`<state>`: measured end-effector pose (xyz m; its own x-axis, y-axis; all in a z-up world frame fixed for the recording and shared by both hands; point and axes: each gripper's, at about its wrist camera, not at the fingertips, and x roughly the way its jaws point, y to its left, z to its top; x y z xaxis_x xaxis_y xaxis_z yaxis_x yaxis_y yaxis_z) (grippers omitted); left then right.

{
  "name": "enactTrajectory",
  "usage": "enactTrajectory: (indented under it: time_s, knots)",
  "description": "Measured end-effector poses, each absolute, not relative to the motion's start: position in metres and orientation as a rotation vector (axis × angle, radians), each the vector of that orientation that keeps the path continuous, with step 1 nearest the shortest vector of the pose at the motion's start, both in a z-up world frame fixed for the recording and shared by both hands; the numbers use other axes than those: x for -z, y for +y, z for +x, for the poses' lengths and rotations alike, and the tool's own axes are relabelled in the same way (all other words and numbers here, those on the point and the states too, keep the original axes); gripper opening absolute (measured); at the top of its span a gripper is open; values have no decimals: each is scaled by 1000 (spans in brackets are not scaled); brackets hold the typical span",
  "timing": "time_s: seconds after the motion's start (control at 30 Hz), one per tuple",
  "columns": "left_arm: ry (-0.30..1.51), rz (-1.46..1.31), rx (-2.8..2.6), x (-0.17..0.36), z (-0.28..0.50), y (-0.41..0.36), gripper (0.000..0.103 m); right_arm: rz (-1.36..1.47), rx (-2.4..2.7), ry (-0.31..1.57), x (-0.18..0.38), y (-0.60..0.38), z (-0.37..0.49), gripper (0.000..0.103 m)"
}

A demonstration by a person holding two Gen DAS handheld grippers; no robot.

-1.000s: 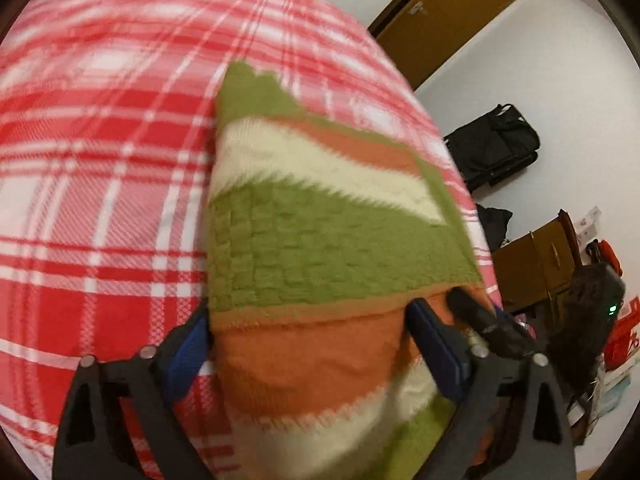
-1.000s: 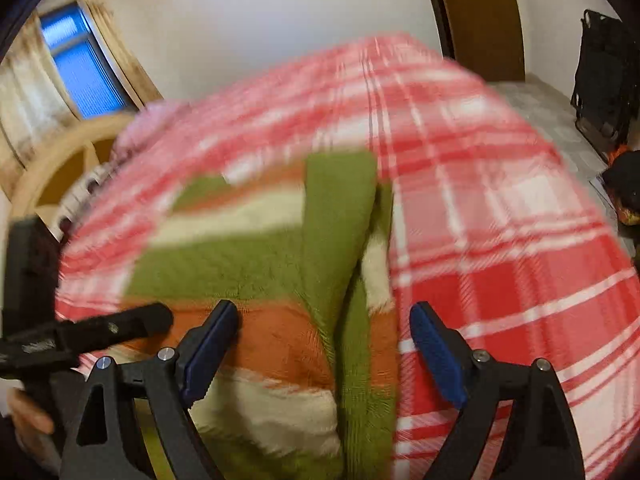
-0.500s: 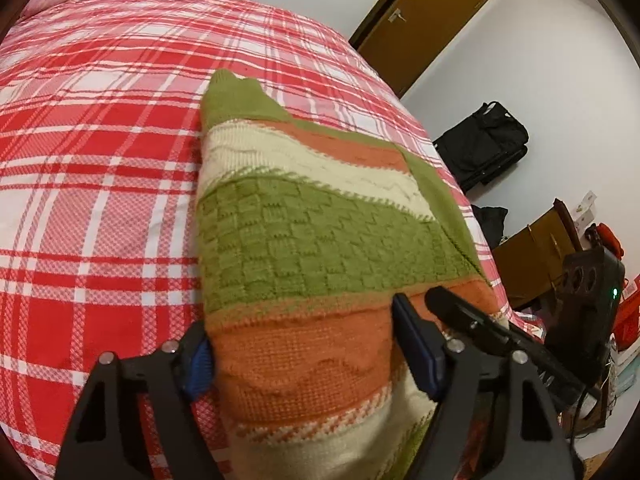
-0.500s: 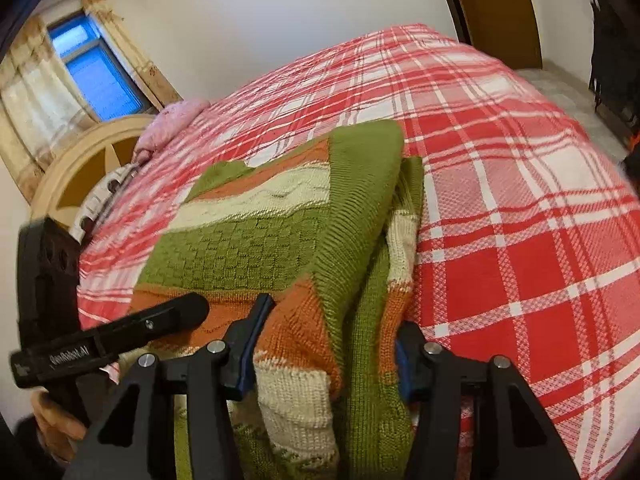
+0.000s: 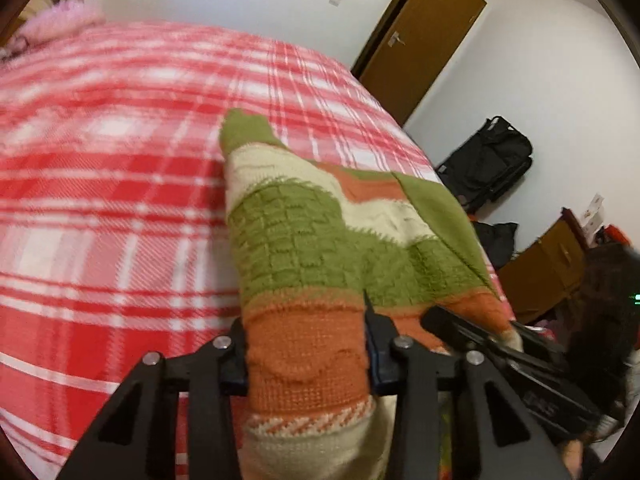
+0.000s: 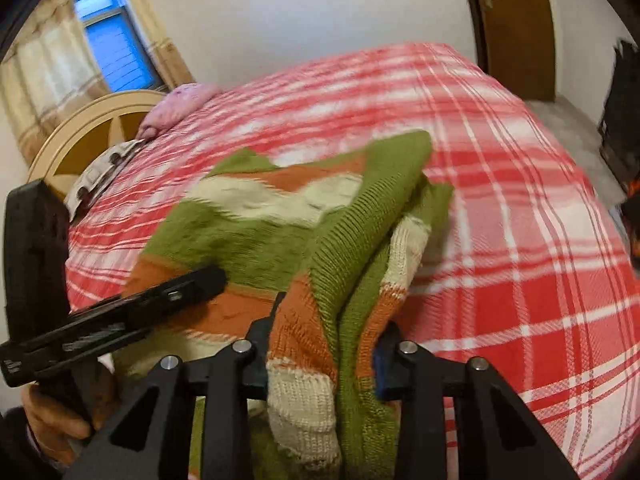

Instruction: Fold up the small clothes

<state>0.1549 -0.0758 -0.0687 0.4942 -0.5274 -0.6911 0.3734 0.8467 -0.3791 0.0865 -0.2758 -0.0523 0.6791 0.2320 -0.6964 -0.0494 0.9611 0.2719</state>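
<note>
A small knitted sweater in green, cream and orange stripes lies on the red plaid bedspread, its near hem lifted and bunched. My left gripper is closing, and its blue pads press the orange band at the hem's left side. My right gripper is closing too, pinching the folded green and orange edge on the sweater's right side. Each gripper shows in the other's view: the right one at the lower right, the left one at the lower left, held by a hand.
A wooden headboard and a pink pillow sit at the far end of the bed. Beyond the bed's right edge are a brown door, a black bag and a low wooden cabinet.
Both grippers went from wide open around the sweater's near hem to pinching it, and the hem has risen and bunched up off the bedspread.
</note>
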Motion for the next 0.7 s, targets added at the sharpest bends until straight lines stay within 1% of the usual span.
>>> enactTrajectory:
  time_s: [0.17, 0.3, 0.43, 0.57, 0.7]
  knots:
    - [820, -166, 497, 46, 151, -36, 39, 259, -265, 751, 33, -238, 89, 32]
    - [771, -161, 419, 35, 148, 7, 40, 249, -360, 743, 30, -194, 103, 32]
    - [767, -166, 318, 40, 152, 51, 40, 224, -445, 768, 40, -143, 128, 32]
    - [802, -217, 213, 53, 157, 95, 40, 201, -500, 787, 49, -103, 145, 31]
    - [799, -216, 160, 58, 152, 113, 40, 191, -543, 801, 56, -74, 153, 31]
